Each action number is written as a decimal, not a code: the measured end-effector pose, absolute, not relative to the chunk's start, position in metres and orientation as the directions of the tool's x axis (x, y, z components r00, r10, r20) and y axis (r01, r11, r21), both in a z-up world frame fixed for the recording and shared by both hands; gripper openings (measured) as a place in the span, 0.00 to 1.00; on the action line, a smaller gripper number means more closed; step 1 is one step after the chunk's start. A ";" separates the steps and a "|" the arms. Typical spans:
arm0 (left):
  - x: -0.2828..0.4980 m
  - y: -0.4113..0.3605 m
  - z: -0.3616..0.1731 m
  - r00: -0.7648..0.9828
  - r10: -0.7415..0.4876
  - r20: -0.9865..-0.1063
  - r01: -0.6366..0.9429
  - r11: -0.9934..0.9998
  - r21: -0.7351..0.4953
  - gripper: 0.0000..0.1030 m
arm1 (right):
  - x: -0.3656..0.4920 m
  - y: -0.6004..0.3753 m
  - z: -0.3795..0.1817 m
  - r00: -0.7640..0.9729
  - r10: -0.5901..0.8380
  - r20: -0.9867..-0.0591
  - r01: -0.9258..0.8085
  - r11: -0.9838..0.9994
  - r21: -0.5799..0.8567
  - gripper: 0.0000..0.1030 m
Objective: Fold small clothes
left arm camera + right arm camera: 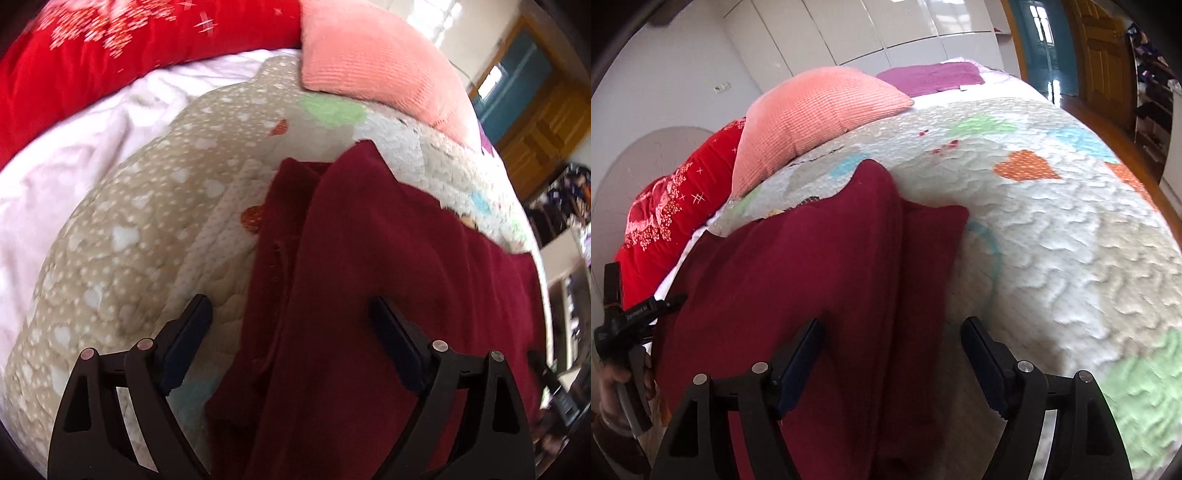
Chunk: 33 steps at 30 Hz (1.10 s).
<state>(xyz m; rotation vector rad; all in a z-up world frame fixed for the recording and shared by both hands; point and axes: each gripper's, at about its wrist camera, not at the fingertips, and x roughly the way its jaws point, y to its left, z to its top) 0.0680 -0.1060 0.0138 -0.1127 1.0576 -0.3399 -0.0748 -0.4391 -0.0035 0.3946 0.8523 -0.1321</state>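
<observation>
Both claws, left (pixel 290 317) and right (pixel 892 339), gape empty over the maroon garment (pixel 388 277) beneath; pads clear.

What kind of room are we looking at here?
Most likely a bedroom: a bed under a quilted cream bedspread with coloured hearts, a ribbed salmon-pink pillow, and glossy white wardrobe doors behind.
</observation>
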 end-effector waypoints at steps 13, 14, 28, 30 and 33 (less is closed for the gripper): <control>0.045 -0.100 0.047 0.445 -0.438 -0.781 0.290 0.896 -0.337 0.16 | -0.090 -0.449 0.030 0.727 0.195 -0.659 0.268 0.802 0.534 0.23; 0.042 -0.098 0.050 0.443 -0.449 -0.775 0.290 0.891 -0.350 0.15 | -0.092 -0.445 0.035 0.725 0.187 -0.662 0.263 0.814 0.518 0.22; -0.040 -0.076 0.094 0.422 -0.539 -0.728 0.366 0.837 -0.407 0.14 | -0.162 -0.407 0.105 0.773 0.198 -0.603 0.127 0.883 0.453 0.19; -0.056 -0.073 0.095 0.416 -0.548 -0.726 0.377 0.830 -0.411 0.14 | -0.180 -0.408 0.108 0.776 0.199 -0.599 0.122 0.883 0.453 0.19; -0.081 -0.071 0.091 0.401 -0.555 -0.729 0.395 0.823 -0.408 0.14 | -0.208 -0.414 0.104 0.773 0.209 -0.599 0.127 0.873 0.470 0.19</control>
